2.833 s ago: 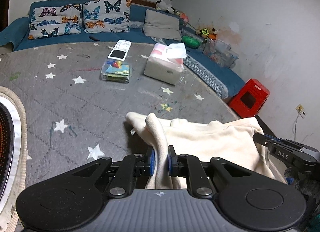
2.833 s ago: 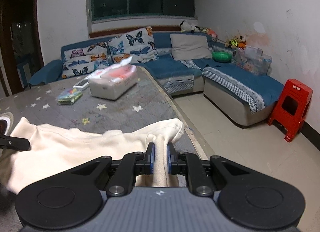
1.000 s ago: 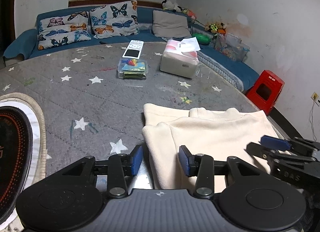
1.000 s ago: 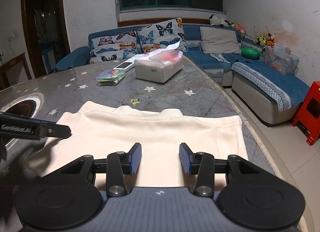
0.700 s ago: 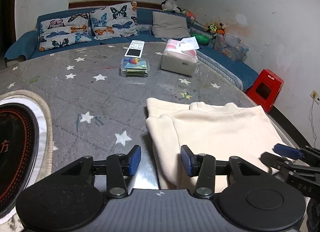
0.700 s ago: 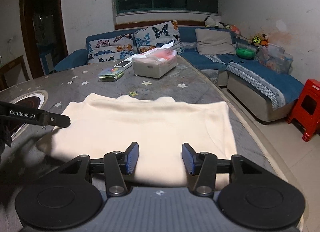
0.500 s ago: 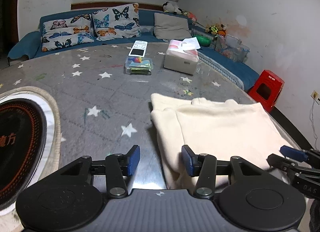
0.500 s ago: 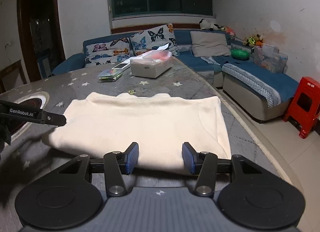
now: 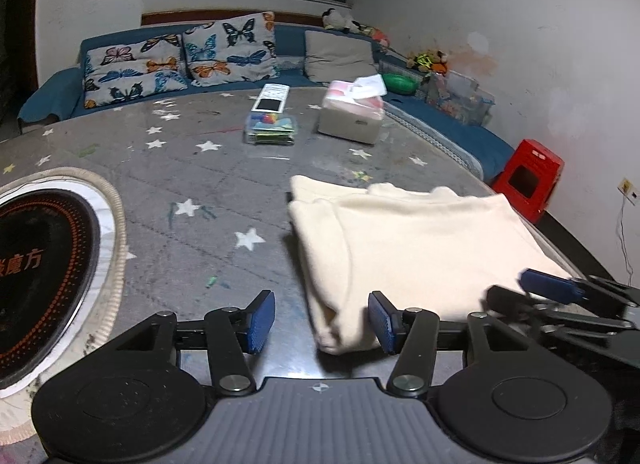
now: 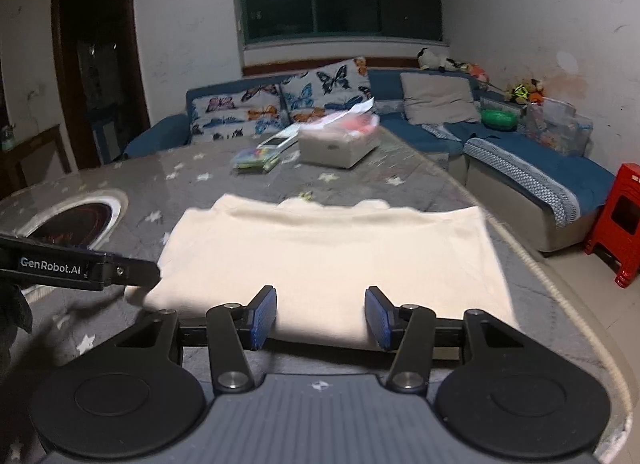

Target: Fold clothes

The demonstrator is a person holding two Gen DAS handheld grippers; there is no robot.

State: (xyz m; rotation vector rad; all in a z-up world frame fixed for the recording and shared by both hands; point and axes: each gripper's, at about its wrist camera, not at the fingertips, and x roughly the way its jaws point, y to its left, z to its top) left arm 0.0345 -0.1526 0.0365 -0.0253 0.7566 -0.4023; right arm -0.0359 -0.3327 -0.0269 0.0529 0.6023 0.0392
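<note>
A cream garment (image 9: 420,240) lies folded flat in a rectangle on the grey star-patterned table (image 9: 168,183). It also shows in the right wrist view (image 10: 332,256). My left gripper (image 9: 322,322) is open and empty at the garment's near left corner, jaws wide apart. My right gripper (image 10: 320,318) is open and empty just in front of the garment's near edge. The right gripper also shows at the right of the left wrist view (image 9: 568,300). The left gripper's finger (image 10: 80,266) shows at the left of the right wrist view.
A tissue box (image 9: 352,119), a clear plastic box (image 9: 272,129) and a remote (image 9: 270,97) sit at the table's far side. A round cooktop (image 9: 36,264) is set into the table at left. A blue sofa (image 10: 540,167) and red stool (image 10: 624,219) stand beyond the table edge.
Both grippers let go of the garment, opened wide and drew back from it. The garment now lies flat and folded on the table.
</note>
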